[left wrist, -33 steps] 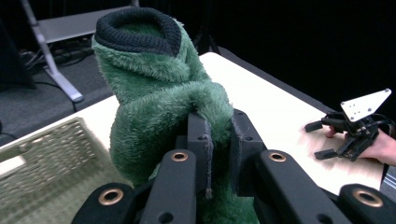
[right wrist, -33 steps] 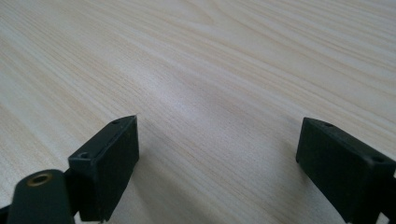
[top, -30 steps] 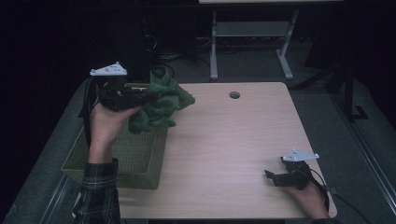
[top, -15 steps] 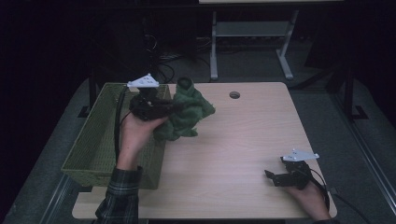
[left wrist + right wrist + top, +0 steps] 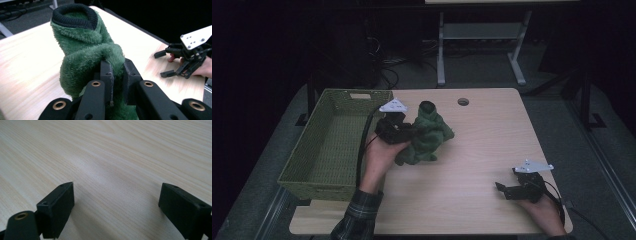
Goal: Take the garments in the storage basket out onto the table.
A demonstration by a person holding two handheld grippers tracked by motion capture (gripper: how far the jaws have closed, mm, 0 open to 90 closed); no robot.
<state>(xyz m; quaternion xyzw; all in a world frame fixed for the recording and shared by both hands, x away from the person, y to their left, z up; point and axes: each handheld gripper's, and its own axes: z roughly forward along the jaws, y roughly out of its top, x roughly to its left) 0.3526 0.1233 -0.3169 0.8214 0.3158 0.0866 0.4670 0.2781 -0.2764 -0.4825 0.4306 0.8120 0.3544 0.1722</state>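
Note:
A green fleece garment (image 5: 428, 134) with a dark knit cuff (image 5: 75, 15) stands bunched on the wooden table (image 5: 492, 145), just right of the basket. My left gripper (image 5: 411, 134) is shut on a fold of its fabric (image 5: 95, 57); the two pads (image 5: 107, 72) pinch the fleece low on its left side. My right gripper (image 5: 504, 191) rests near the table's front right corner, open, with bare wood between its jaws (image 5: 117, 207). That right gripper (image 5: 183, 61) is also in the left gripper view, at the far right.
A green woven basket (image 5: 362, 95) sits along the table's left side with nothing visible inside. A round cable hole (image 5: 463, 101) lies at the table's back edge. Beyond the table stands a white frame (image 5: 482, 30) on a dark floor.
My left gripper has carried the green garment from above the basket to the right and down onto the table. The right gripper has stayed in place.

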